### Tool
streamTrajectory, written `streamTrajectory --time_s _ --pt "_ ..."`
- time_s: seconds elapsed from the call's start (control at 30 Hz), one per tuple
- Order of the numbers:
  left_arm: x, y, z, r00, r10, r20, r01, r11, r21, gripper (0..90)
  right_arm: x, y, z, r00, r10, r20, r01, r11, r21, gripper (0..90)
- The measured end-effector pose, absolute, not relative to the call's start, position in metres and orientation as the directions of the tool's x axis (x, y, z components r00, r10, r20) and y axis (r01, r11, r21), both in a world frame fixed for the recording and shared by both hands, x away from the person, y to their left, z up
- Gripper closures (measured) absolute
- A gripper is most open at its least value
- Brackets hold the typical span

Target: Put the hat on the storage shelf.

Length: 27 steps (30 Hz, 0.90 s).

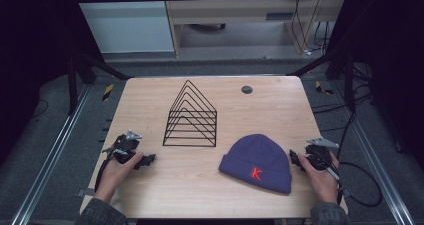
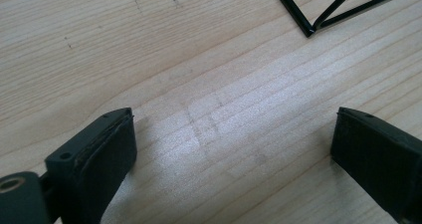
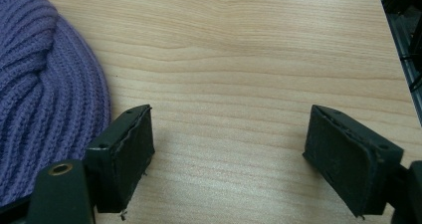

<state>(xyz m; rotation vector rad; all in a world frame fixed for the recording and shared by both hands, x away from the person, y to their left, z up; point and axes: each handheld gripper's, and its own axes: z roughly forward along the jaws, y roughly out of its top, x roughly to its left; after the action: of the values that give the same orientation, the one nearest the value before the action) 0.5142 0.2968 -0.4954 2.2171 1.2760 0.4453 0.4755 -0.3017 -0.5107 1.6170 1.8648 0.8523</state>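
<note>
Here the purple ribbed knit beanie [image 3: 45,94] lies just beside the right gripper [image 3: 229,157], outside its parted jaws; the left gripper [image 2: 234,154] gapes over bare wood.

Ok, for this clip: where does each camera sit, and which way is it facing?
High view: above the person's side, looking forward and down at the table; both forearms enter from the bottom.
Left gripper view: on the left gripper, looking past its open jaws at the wire rack.
Right gripper view: on the right gripper, open jaws beside the purple beanie.
Shared: rack and beanie show from above.

A red "K" marks the purple beanie [image 1: 257,161].
</note>
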Motion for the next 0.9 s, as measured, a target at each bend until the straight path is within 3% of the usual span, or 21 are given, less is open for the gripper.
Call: streamTrajectory --time_s 0.43,0.7,0.83,0.9 --pt "0.513 0.295 -0.496 0.500 0.866 0.018 0.694 -0.413 0.589 0.0 0.477 -0.300 -0.503 -0.152 0.988 -0.012 0.689 0.115 0.715 21.3" --pt "0.513 0.295 -0.496 0.497 0.868 0.017 0.695 -0.409 0.591 0.0 0.468 -0.284 -0.480 -0.172 0.983 -0.057 0.631 0.154 0.760 22.6" --pt "0.512 0.295 -0.496 0.498 0.867 0.017 0.693 -0.410 0.592 0.0 0.471 -0.267 -0.466 -0.223 0.974 -0.035 0.619 0.170 0.766 22.3" --pt "0.510 0.295 -0.496 0.503 0.864 0.017 0.691 -0.414 0.592 0.0 0.478 -0.249 -0.452 -0.302 0.952 -0.052 0.616 0.237 0.751 24.1"
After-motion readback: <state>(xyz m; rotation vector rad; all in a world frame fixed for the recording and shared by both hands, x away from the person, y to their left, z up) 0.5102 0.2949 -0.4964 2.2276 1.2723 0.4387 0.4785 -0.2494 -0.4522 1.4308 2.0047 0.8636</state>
